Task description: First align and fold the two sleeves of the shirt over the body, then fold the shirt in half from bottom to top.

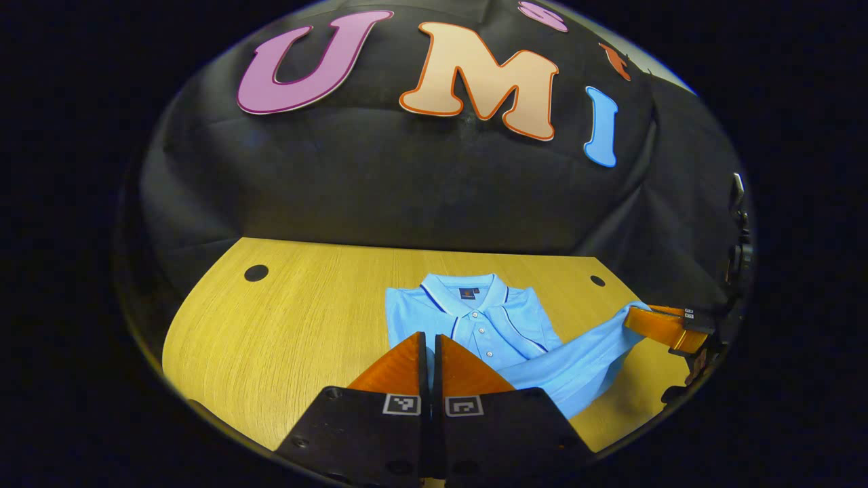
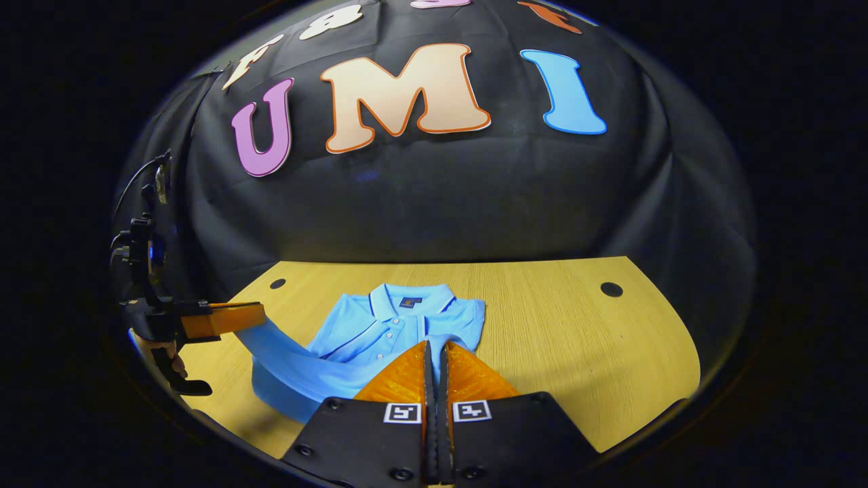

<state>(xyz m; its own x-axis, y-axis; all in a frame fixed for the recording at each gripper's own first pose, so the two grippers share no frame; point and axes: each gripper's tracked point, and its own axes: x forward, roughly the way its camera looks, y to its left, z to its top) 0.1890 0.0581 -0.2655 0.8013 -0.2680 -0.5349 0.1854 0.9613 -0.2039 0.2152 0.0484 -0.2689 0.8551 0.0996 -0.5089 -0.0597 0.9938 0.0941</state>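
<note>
Shirt (image 1: 475,318): blue polo lying on the wooden table (image 1: 285,325), collar (image 2: 410,298) toward the booth wall.
Left gripper (image 1: 429,342): jaws together, pinching the hem below the collar.
Right gripper (image 2: 434,349): jaws together, pinching the hem likewise; the cloth hangs raised between them.
Risk: uneven lift could skew the fold off the collar; thin fabric could slip free.

Wooden table (image 1: 285,325), black cloth wall (image 1: 407,190)

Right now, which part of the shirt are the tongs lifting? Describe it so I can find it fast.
On the wooden table lies a light blue polo shirt, collar toward the black wall. Its bottom hem is held off the table between both sets of tongs. Unlike the flat buttoned chest, it is a raised, stretched band of cloth.
</note>
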